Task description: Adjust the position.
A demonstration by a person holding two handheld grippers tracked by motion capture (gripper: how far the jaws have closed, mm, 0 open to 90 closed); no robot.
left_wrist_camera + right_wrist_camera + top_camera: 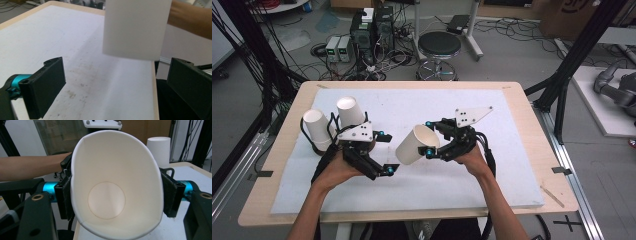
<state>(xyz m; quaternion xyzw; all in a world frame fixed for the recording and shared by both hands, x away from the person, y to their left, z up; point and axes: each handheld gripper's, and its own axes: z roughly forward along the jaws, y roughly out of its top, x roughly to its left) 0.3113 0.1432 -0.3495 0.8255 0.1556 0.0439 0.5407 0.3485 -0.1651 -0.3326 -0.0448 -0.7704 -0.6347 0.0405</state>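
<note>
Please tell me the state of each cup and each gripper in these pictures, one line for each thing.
Held paper cup: lifted off the table, tilted on its side, squeezed oval by the jaws.
Two other paper cups: upside down at the table's left, side by side.
Right gripper: shut on the held paper cup.
Left gripper: open, nothing between its jaws.

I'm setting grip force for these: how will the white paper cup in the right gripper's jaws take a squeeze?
Probably soft and easily crushed: in the right gripper view the paper cup has its rim pressed from round into an oval between the right gripper's jaws. Likely very light, being thin-walled and empty inside. Held near its mouth, it may buckle further under a firmer grip.
</note>
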